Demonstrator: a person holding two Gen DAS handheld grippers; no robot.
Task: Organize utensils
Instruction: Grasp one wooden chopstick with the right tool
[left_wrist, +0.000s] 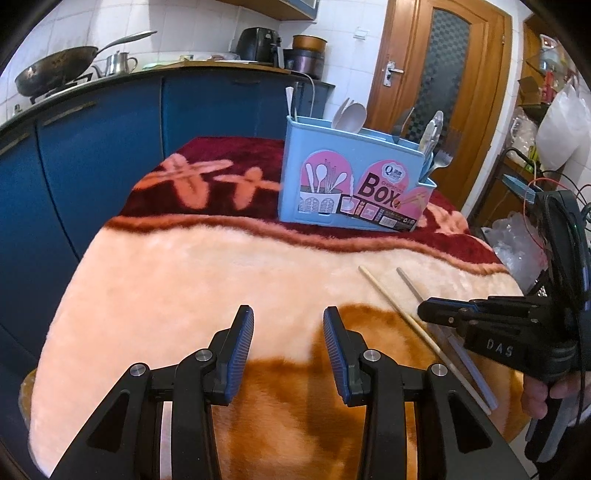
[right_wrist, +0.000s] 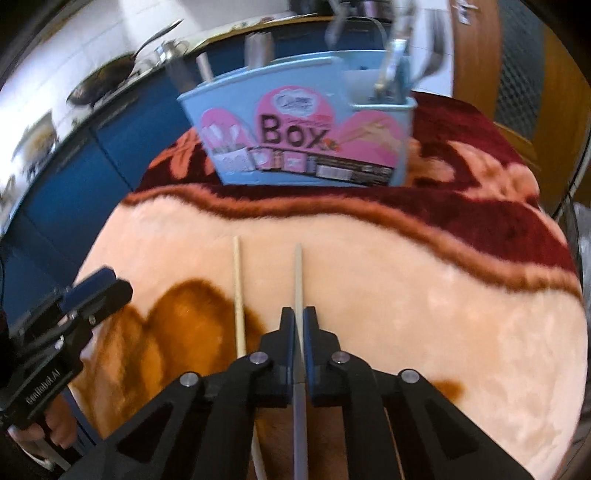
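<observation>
The black left gripper (left_wrist: 288, 350), angled down over the peach plush blanket (left_wrist: 184, 277) covering the tabletop, stands partly open with nothing between its blue pads. Right of it lies a pale wooden chopstick (right_wrist: 238, 302). The black right gripper (right_wrist: 298, 332), tilted steeply downward, is clamped on a grey chopstick (right_wrist: 298, 277). The light-blue plastic utensil box (left_wrist: 351, 184) stands near the far edge.
</observation>
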